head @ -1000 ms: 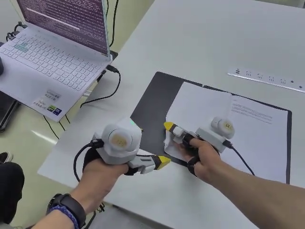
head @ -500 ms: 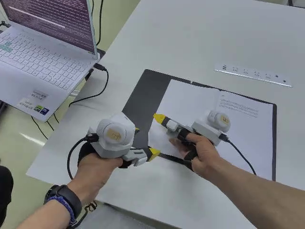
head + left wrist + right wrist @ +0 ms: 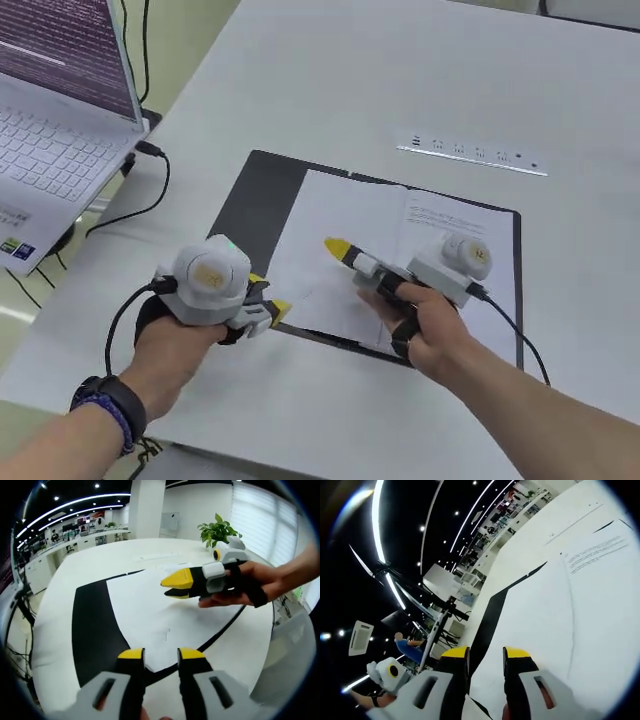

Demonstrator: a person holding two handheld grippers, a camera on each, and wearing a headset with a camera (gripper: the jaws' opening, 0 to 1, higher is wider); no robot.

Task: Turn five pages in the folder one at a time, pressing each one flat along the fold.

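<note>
The white worktable (image 3: 400,80) carries the open black folder with white printed pages (image 3: 245,210), which lies flat. My right yellow-tipped gripper (image 3: 338,247) is above the folder's left page, fingers parted narrowly and gripping nothing. My left yellow-tipped gripper (image 3: 161,655) is just beside the folder's near left corner, fingers slightly apart and empty.

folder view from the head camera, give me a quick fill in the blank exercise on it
1. The folder has a ___ cover.
2. The left tongs and the right tongs both have ___ tips.
3. In the head view, the printed text lies on the ___ half of the folder.
4. In the head view, the laptop stands to the folder's ___.

Missing words: black; yellow; right; left.
</note>
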